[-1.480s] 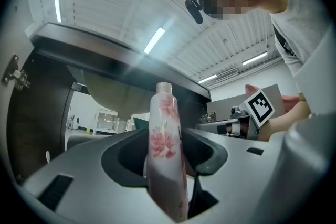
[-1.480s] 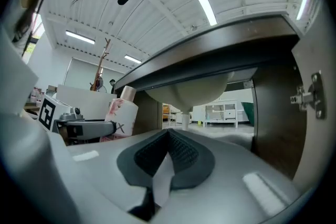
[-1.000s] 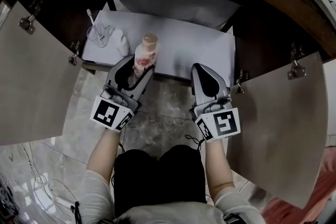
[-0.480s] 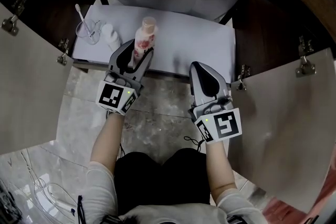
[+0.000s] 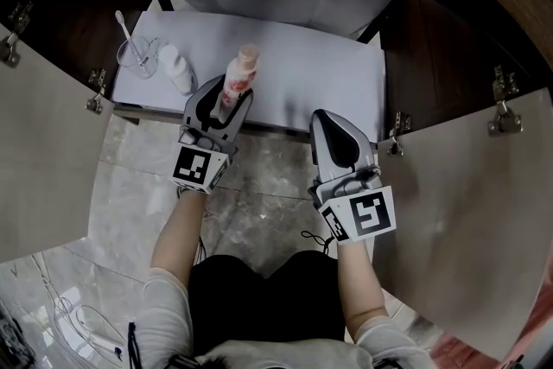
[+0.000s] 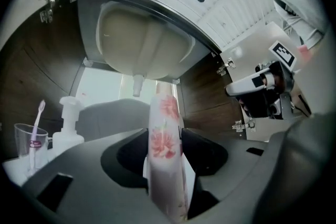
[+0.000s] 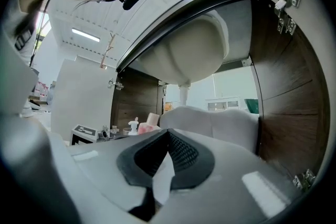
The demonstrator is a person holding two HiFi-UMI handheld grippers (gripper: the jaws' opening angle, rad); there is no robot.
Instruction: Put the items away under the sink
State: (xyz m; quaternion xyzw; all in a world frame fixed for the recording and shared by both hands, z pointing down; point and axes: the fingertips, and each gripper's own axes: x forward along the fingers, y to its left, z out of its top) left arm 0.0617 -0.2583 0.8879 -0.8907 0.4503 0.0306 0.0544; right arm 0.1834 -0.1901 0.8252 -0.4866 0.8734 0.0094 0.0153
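Observation:
A slim white bottle with pink flowers point(image 5: 239, 72) stands upright over the front of the white cabinet floor point(image 5: 311, 65) under the sink. My left gripper point(image 5: 225, 96) is shut on it low on its body; in the left gripper view the flowered bottle point(image 6: 166, 128) fills the gap between the jaws. My right gripper point(image 5: 334, 120) hovers at the cabinet's front edge to the right, shut and holding nothing; its jaws meet in the right gripper view point(image 7: 166, 136).
A clear cup with a toothbrush point(image 5: 135, 53) and a white pump bottle point(image 5: 176, 68) stand at the floor's left end. The sink basin point(image 6: 142, 44) hangs overhead with its drain pipe point(image 6: 137, 85) behind. Both cabinet doors point(image 5: 43, 143) point(image 5: 467, 220) stand open.
My left gripper has carried the flowered bottle forward, further over the cabinet floor. The right gripper has edged slightly forward and stays shut.

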